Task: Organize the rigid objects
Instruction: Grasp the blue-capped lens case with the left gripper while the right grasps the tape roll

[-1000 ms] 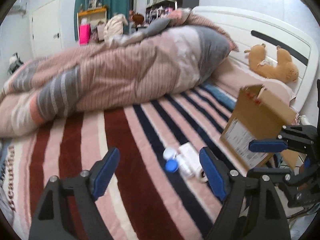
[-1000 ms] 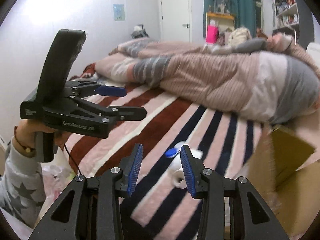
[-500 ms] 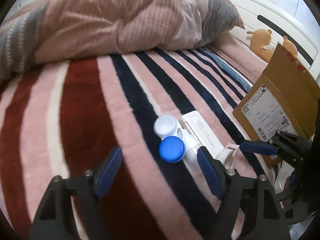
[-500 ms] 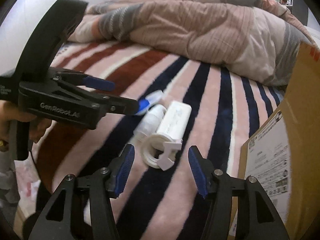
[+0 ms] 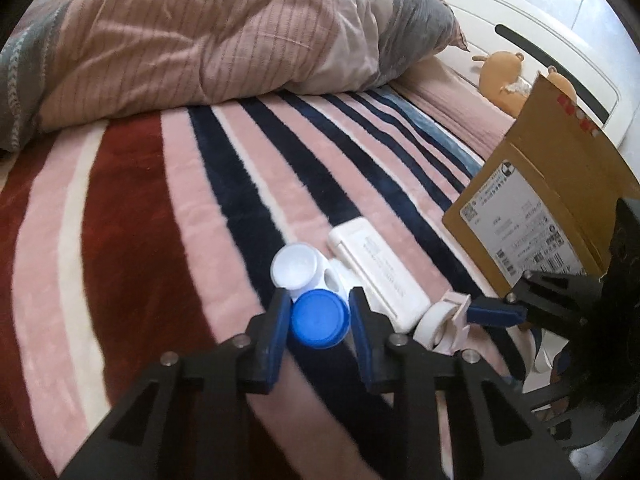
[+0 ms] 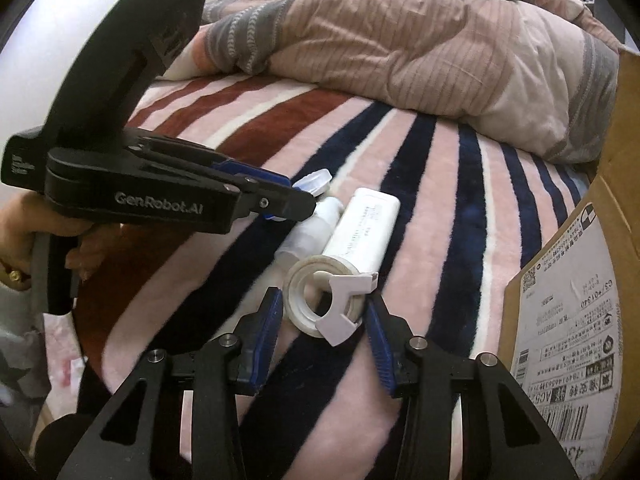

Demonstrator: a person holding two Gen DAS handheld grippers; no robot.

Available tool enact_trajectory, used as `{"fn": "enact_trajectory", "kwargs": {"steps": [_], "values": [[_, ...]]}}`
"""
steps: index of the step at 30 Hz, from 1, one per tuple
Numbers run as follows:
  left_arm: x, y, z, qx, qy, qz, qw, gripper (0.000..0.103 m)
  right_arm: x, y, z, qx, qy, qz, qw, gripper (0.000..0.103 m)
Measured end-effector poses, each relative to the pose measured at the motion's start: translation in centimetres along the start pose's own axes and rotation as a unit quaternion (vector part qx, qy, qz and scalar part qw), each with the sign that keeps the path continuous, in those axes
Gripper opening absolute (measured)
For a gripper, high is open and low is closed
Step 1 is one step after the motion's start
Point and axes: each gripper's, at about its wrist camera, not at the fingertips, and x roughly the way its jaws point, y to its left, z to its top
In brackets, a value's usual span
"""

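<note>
A contact lens case with a blue cap (image 5: 319, 319) and a white cap (image 5: 295, 266) lies on the striped blanket (image 5: 132, 216). My left gripper (image 5: 318, 320) is shut on the blue cap end; it also shows in the right wrist view (image 6: 280, 200). Beside the case lie a white flat box (image 5: 378, 272) (image 6: 362, 226) and a white ring-shaped plastic part (image 6: 324, 300) (image 5: 442, 320). My right gripper (image 6: 322, 320) is open, its pads on either side of the ring part, close to it.
An open cardboard box (image 5: 548, 200) (image 6: 580, 300) stands at the right on the bed. A rumpled pink and grey duvet (image 5: 208, 36) lies across the far side. Plush bears (image 5: 500, 76) sit by the white headboard (image 5: 540, 40).
Both grippers have moved down toward the objects. My left gripper has closed on the blue cap of the lens case. My right gripper has come around the white ring part.
</note>
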Motion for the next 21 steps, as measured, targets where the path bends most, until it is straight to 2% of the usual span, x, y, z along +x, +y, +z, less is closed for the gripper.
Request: {"fn": "enact_trajectory", "kwargs": {"steps": [6, 9, 11, 13, 14, 15, 17, 19, 21], "values": [[-2.8, -0.3, -2.0, 0.017, 0.014, 0.028, 0.9994, 0.027, -1.5, 1.0, 0.0, -0.013, 0.008, 0.033, 0.999, 0.038], [-3.8, -0.4, -3.2, 0.021, 0.022, 0.02, 0.9993, 0.027, -1.8, 1.3, -0.2, -0.018, 0.02, 0.051, 0.998, 0.038], [-3.8, -0.3, -3.8, 0.014, 0.023, 0.02, 0.9994, 0.027, -1.4, 1.3, -0.4, -0.018, 0.026, 0.046, 0.998, 0.038], [-3.3, 0.0, -4.3, 0.008, 0.027, 0.03, 0.9992, 0.032, -0.8, 1.1, -0.7, -0.017, 0.034, 0.031, 0.999, 0.038], [-3.0, 0.1, -4.5, 0.003, 0.027, 0.033, 0.9991, 0.041, -0.6, 1.0, -0.8, -0.017, 0.037, 0.027, 0.999, 0.038], [-2.7, 0.1, -4.6, -0.004, 0.026, 0.03, 0.9992, 0.044, -0.3, 0.9, -1.0, -0.015, 0.041, 0.023, 0.999, 0.039], [-2.2, 0.2, -4.7, -0.008, 0.022, 0.026, 0.9994, 0.045, 0.2, 0.6, -1.2, -0.01, 0.045, 0.023, 0.999, 0.05], [-2.0, 0.2, -4.8, -0.01, 0.017, 0.026, 0.9995, 0.045, 0.3, 0.4, -1.3, -0.007, 0.04, 0.023, 0.999, 0.055], [-1.8, 0.3, -4.7, -0.012, 0.014, 0.026, 0.9995, 0.042, 0.5, 0.3, -1.2, -0.009, 0.036, 0.02, 0.999, 0.055]]}}
